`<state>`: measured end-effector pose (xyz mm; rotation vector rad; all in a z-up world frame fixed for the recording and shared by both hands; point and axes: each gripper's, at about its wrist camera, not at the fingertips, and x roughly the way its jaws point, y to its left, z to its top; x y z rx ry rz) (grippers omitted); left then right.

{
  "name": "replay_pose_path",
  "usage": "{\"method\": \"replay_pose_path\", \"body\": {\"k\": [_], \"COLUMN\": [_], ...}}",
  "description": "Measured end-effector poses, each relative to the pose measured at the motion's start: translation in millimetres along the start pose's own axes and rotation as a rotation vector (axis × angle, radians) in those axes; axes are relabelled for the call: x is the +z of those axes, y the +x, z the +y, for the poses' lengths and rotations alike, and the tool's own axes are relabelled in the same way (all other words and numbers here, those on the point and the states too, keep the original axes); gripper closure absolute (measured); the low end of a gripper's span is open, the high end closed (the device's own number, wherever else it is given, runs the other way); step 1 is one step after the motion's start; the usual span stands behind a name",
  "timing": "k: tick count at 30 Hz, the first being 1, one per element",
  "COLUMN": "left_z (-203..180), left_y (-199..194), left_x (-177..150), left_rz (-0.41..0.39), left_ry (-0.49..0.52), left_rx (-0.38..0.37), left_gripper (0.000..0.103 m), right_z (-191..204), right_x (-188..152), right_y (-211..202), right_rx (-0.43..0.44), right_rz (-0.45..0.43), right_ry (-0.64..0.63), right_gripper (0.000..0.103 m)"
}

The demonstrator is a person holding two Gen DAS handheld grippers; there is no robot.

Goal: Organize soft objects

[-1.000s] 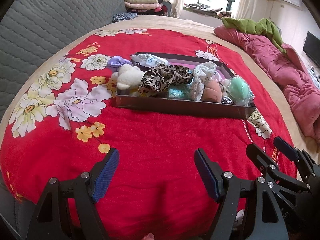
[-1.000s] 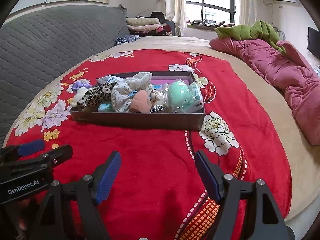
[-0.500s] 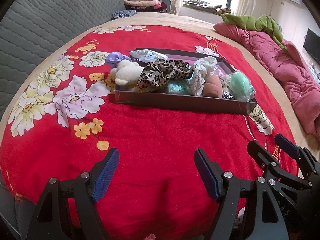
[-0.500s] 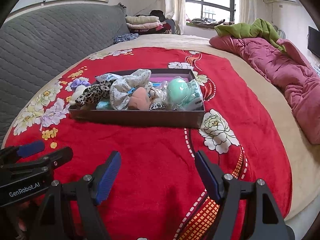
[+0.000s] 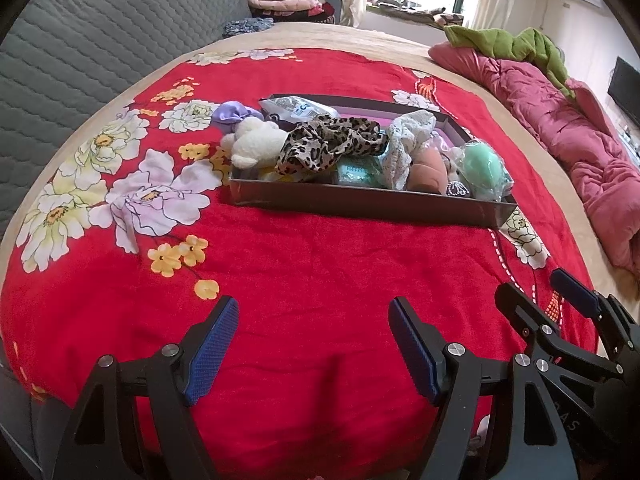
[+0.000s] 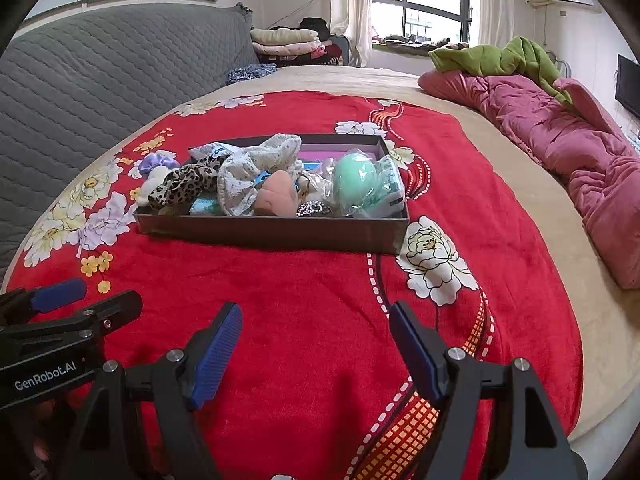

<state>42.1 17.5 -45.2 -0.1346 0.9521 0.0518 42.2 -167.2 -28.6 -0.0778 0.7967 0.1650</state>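
A dark shallow box (image 5: 360, 206) (image 6: 272, 234) sits on the red floral blanket. It holds a white plush (image 5: 256, 144), a leopard-print scrunchie (image 5: 332, 146) (image 6: 184, 188), white lace fabric (image 5: 408, 140) (image 6: 248, 176), a peach soft piece (image 5: 428, 172) (image 6: 276, 200), and a mint-green ball in plastic (image 5: 482, 168) (image 6: 356, 182). A purple scrunchie (image 5: 232, 114) (image 6: 154, 162) lies at the box's far left corner. My left gripper (image 5: 314, 344) is open and empty, well short of the box. My right gripper (image 6: 316, 348) is open and empty, beside it.
A red floral blanket (image 5: 320, 272) covers the bed. A grey quilted headboard (image 6: 100, 72) stands at the left. A pink quilt (image 6: 560, 136) with a green cloth (image 6: 500, 58) lies along the right. Folded clothes (image 6: 288, 42) are stacked at the back.
Both grippers have stayed open and empty. The left wrist view has tilted slightly, so the box sits a little lower in frame. Nothing in the box has moved.
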Motion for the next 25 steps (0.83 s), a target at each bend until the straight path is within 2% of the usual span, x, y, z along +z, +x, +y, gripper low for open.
{"method": "replay_pose_path", "body": {"k": [12,20,25], "left_z": [-3.7,-5.3,-6.6], "left_y": [2.5,5.4,5.9], "left_x": [-1.3,-1.3,-1.0], "left_rz": [0.002,0.0,-0.01], "left_ry": [0.005,-0.005,-0.001], "left_rx": [-0.006,-0.063,-0.059], "left_gripper": [0.025,0.025,0.025], "right_z": [-1.8,-3.1,-6.0], "right_x": [-1.1,-1.6,-1.1], "right_y": [1.1,1.0,3.5], "right_rx": [-0.007,-0.01,-0.008], "right_rz": [0.004,0.006,0.019], "right_ry": [-0.001,-0.002,0.014], "right_gripper": [0.028,0.028,0.028]}}
